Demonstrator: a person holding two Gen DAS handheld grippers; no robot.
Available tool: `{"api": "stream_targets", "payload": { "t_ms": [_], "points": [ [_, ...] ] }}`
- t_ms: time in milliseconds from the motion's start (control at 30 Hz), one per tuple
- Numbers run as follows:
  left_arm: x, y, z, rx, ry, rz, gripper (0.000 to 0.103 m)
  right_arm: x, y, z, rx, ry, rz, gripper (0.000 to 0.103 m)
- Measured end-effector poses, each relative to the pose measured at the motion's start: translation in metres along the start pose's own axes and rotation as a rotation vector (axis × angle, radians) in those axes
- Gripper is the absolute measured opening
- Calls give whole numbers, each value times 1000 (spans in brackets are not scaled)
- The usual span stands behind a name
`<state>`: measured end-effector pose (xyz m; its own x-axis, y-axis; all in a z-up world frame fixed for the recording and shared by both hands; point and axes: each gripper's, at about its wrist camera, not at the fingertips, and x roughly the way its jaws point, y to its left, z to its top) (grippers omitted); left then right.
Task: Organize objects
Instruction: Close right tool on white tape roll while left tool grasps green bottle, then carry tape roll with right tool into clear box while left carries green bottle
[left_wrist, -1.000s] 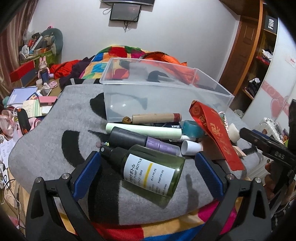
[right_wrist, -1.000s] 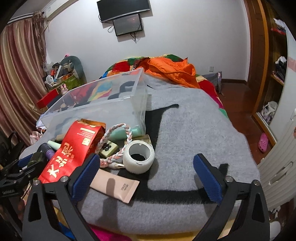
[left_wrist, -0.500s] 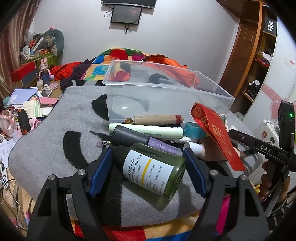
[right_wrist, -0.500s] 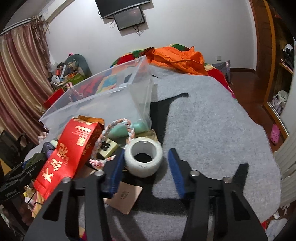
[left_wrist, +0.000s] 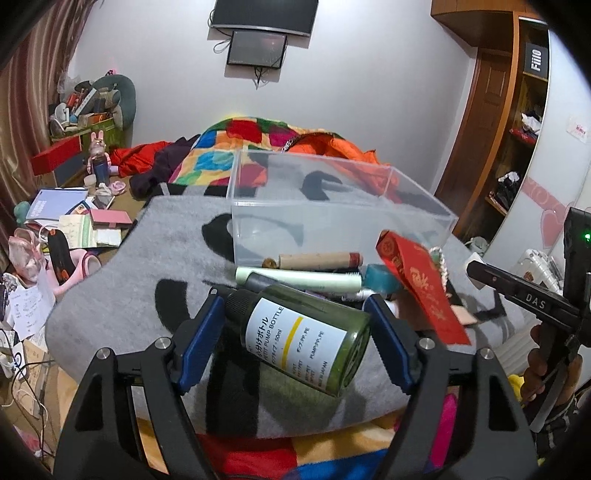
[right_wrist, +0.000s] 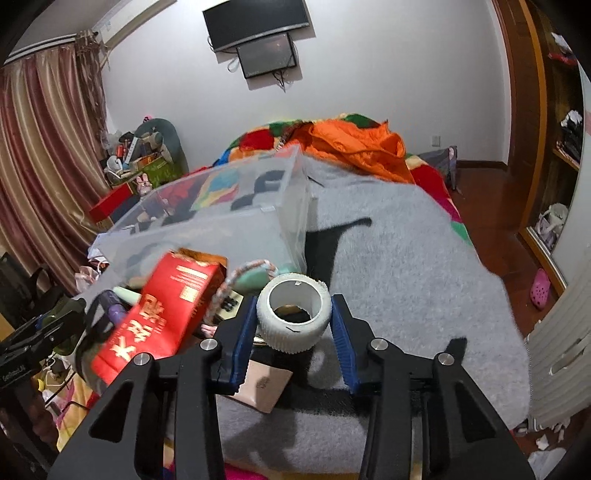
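Left claw pinched on the green pump bottle, just above the grey blanket. Right claw pinched on the white tape roll. Best lifted slowly, kept level, then carried over the clear plastic box behind.

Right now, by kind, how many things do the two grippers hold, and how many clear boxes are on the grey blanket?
bottle, in the left gripper: 1
tape roll, in the right gripper: 1
clear box: 1
Total: 3
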<state>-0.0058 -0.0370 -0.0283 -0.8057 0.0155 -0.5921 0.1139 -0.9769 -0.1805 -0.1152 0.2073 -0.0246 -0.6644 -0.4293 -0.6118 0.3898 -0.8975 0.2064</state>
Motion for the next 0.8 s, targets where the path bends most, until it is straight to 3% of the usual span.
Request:
{"api": "stream_targets", "payload": {
  "t_ms": [567, 800],
  "points": [
    [-10, -18, 61, 75, -110, -9, 77, -26, 39, 34, -144, -83, 58, 36],
    [8, -22, 79, 83, -95, -18, 77, -14, 37, 53, -147, -85, 69, 36]
  ]
}}
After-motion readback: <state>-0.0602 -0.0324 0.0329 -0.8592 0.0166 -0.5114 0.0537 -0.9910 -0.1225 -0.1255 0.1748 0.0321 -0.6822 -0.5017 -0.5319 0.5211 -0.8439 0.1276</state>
